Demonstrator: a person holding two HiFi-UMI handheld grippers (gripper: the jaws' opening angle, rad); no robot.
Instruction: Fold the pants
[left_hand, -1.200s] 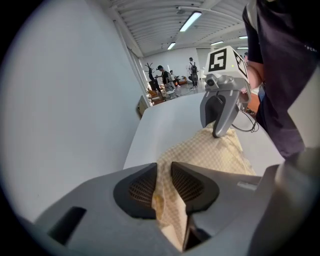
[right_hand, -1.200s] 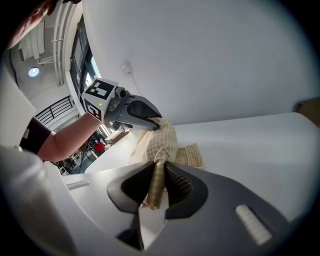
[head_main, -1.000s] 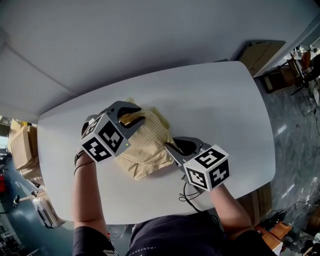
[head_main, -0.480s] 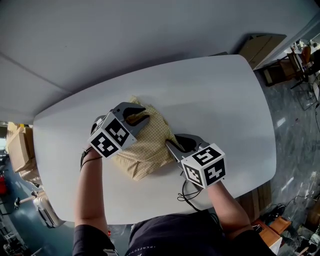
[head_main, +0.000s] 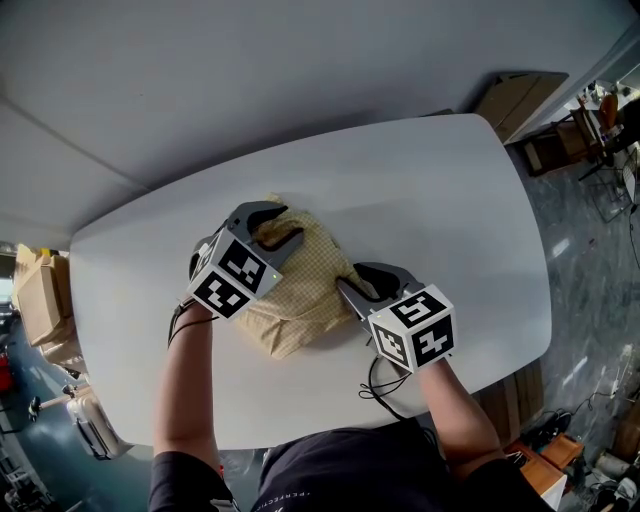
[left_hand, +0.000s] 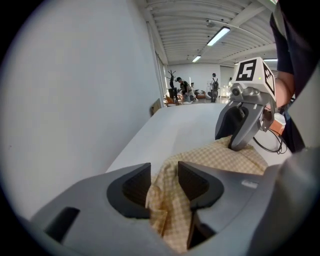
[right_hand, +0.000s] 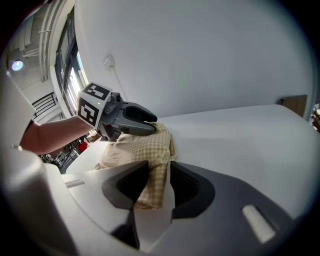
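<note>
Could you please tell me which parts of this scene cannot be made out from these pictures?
1. Head view: the left claw and right claw cover parts of the pants, so the number of folds is unclear.
2. Left gripper view: both claws' jaws have just been opening with cloth between them; fabric fills the left gap, hiding whether its pads press.
3. Left gripper view: the distant people are too small to describe.

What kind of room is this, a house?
Probably a workshop or lab hall, not a home: strip lights overhead, cardboard boxes beside a big white table.
</note>
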